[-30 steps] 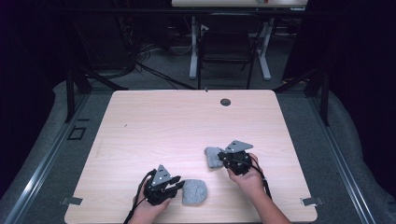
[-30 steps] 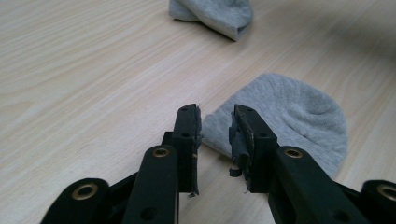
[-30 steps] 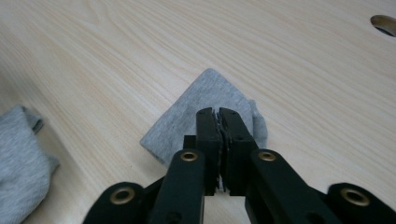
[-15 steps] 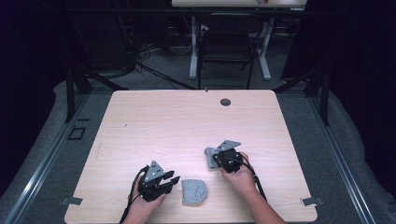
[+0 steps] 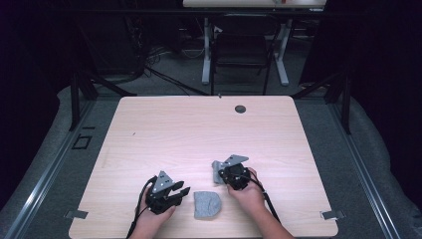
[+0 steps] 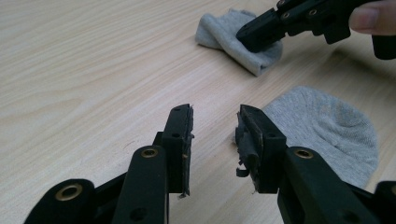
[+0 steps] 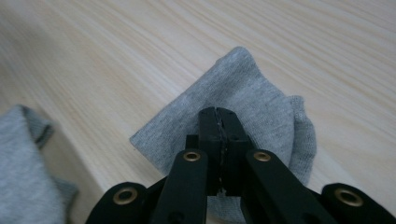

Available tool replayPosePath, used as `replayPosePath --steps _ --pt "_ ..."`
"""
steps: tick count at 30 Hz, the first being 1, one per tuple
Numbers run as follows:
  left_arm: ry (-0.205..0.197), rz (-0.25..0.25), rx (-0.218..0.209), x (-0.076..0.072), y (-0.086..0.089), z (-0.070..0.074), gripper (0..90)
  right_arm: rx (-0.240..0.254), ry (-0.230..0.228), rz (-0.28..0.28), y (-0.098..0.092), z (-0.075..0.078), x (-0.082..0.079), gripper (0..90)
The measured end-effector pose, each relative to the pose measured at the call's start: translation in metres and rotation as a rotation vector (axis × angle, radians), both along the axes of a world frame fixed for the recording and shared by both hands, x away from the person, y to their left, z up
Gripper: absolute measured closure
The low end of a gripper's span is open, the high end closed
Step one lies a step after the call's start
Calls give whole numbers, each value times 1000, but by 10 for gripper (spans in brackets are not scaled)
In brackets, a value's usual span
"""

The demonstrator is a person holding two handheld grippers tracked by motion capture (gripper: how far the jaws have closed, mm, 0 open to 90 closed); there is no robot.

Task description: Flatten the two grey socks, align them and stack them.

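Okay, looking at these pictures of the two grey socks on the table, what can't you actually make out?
- Right gripper view: the black jaws cover the middle of the folded grey sock, hiding how much cloth they pinch.
- Right gripper view: the other grey sock is blurred and cut off by the left edge.
- High view: the small dark round spot on the wooden table is too small to identify.

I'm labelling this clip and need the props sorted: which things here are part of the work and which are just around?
In the job:
- folded grey sock, pinched by the right claw
- second grey sock, lying beside the open left claw

Just around:
- table
- dark round spot near its far edge
- chair beyond
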State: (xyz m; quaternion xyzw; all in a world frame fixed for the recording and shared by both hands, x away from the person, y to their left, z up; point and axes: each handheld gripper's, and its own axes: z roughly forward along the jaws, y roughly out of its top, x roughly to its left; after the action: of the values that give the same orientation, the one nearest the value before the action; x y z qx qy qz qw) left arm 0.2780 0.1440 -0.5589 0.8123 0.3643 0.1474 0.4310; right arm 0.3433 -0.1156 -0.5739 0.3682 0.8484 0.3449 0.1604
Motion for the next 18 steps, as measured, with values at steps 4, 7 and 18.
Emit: replayPosePath --steps 4,7,18 --pt "3 3 -1 0 0 -1 649 1 2 21 12 0 -5 894" --pt "1 3 -3 -1 0 -1 648 11 3 29 18 -1 -7 894" --pt "-1 -2 -8 -2 -2 0 648 20 10 9 28 -1 -8 868"
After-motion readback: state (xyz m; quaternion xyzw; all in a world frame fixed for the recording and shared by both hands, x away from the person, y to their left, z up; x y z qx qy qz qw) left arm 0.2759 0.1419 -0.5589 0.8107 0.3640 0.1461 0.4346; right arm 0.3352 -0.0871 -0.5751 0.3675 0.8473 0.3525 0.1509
